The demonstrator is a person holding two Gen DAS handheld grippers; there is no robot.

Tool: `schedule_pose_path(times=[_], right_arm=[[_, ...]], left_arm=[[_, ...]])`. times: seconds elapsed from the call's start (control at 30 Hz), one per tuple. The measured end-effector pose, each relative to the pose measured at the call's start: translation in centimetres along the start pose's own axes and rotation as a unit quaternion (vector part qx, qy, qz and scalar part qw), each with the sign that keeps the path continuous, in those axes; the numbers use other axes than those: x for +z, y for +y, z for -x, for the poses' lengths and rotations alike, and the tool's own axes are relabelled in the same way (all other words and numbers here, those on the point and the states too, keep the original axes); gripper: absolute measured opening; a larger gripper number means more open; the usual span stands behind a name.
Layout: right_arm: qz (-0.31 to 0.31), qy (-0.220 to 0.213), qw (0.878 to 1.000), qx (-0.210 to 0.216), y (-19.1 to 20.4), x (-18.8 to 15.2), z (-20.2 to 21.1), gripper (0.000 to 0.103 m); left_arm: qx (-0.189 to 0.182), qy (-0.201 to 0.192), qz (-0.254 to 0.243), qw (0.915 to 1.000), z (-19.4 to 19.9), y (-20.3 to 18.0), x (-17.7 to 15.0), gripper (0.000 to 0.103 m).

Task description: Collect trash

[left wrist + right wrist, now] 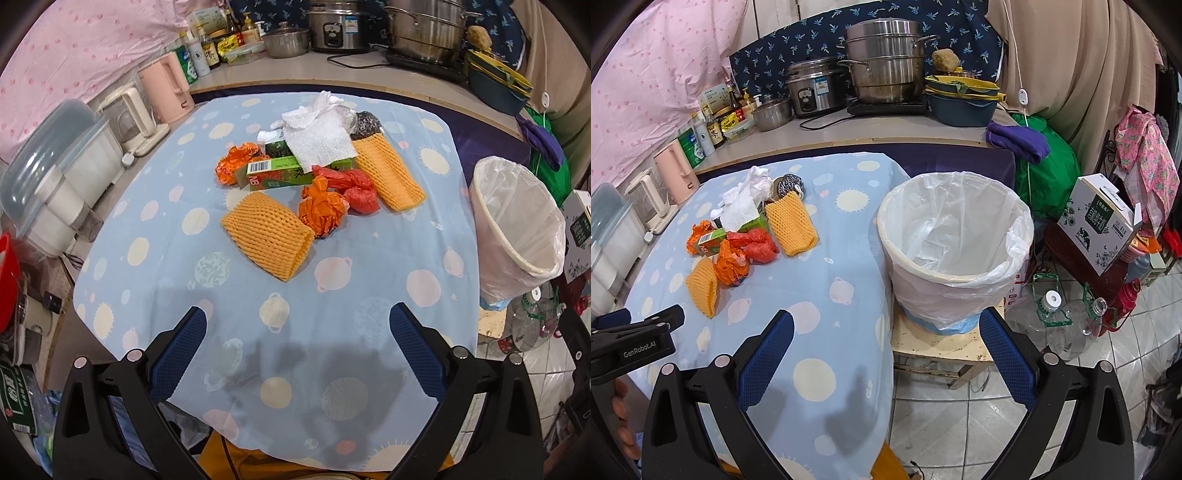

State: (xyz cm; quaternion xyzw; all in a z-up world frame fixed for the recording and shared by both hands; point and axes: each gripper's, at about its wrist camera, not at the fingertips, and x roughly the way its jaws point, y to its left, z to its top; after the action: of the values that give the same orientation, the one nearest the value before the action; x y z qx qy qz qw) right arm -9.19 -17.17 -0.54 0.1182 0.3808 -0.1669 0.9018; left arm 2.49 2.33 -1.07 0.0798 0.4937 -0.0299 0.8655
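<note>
In a crowded kitchen, the blue counter (pixel 147 295) holds two yellow nets (pixel 267 236), two orange wrappers (pixel 321 212) and one box (pixel 280 173), left of the bin (pixel 956 236); both tongs (pixel 295 354) (pixel 886 354) spread, empty.

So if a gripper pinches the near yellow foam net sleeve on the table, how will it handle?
The near foam net sleeve looks like open mesh foam, so probably very light and it should squash between the pads. It lies folded, so it may spring open or flop when lifted. Its ribbed surface likely grips rather than slips, and it seems unlikely to roll.
</note>
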Motion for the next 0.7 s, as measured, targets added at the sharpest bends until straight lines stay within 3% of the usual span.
schedule_pose_path(times=[0.47,0.7], right_arm=[[0.015,0.019,1.0,0.019,4.5,2.6,-5.8,0.096],[0.033,0.016,0.999,0.025,7.3,4.2,-7.9,0.096]], left_arm=[[-0.015,0.037,0.127,0.9911,-6.2,8.4,3.0,0.095],[-0.042,0.062,0.16,0.9844,-9.7,9.8,4.5,0.095]])
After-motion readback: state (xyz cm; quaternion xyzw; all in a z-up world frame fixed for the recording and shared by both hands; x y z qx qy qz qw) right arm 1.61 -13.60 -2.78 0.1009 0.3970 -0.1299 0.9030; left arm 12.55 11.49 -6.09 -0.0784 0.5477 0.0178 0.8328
